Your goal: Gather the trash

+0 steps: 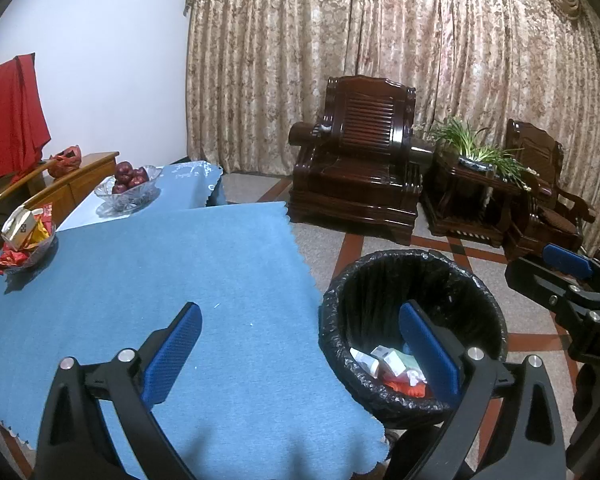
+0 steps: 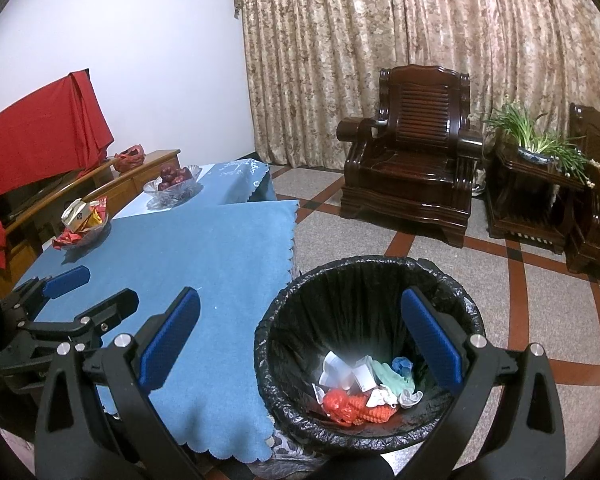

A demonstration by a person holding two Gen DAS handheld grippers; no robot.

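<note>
A round bin (image 1: 384,268) (image 2: 364,266) lined with a black bag stands on the floor beside the table's right edge. Inside lies trash (image 2: 364,384) (image 1: 388,364): white paper scraps, a red net, a pale green and a blue piece. My left gripper (image 1: 300,340) is open and empty, one finger over the blue tablecloth (image 1: 180,272) (image 2: 204,248), the other over the bin. My right gripper (image 2: 300,336) is open and empty too, straddling the table edge and the bin. Each gripper shows in the other's view, the right gripper (image 1: 556,276) at the right edge, the left gripper (image 2: 96,292) at the left.
On the table's far left sit a glass dish of wrappers and a carton (image 1: 24,236) (image 2: 84,220) and a glass bowl of red fruit (image 1: 128,184) (image 2: 174,184). Dark wooden armchairs (image 1: 360,164) (image 2: 416,160), a plant stand (image 1: 476,176) and curtains lie beyond.
</note>
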